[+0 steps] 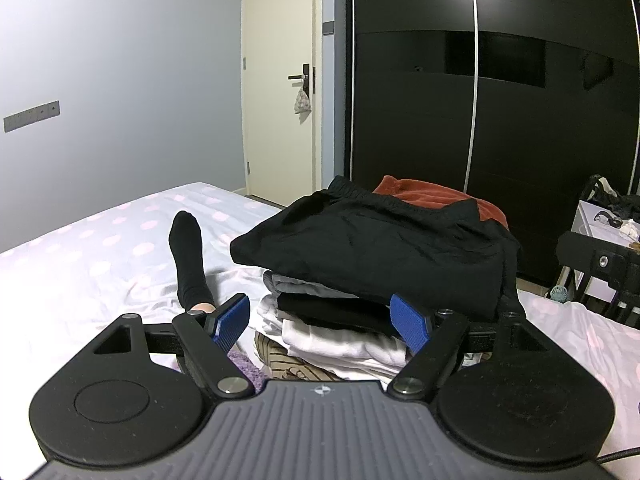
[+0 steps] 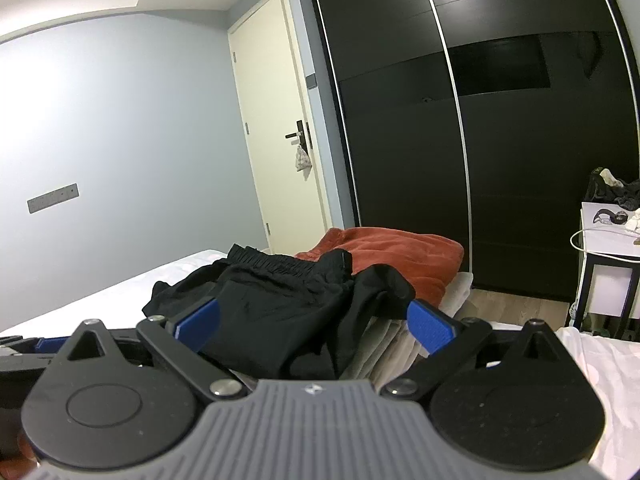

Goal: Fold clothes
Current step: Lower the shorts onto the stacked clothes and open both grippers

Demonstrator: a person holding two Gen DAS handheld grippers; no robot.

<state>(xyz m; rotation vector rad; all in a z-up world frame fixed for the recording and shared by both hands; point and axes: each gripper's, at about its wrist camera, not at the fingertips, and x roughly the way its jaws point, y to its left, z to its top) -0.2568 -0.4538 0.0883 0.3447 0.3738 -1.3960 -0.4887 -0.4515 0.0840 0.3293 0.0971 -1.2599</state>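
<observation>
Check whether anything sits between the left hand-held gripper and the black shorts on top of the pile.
Nothing visible does. The left hand-held gripper is open at the pile's near edge, with the black shorts directly ahead and slightly above its fingers.

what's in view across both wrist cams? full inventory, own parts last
black shorts: 1, black, top of the folded stack
folded stack: 1, white, grey and black layers, on the bed
red blanket: 1, rust red, behind the stack
bed: 1, white sheet with pink dots
door: 1, cream, closed, small pouch hanging at its handle
wardrobe: 1, black, far wall
side table: 1, white, far right, cluttered
person's foot in a black sock: 1, on the bed
left gripper: jaws open, at the stack
right gripper: jaws open, over the shorts
</observation>
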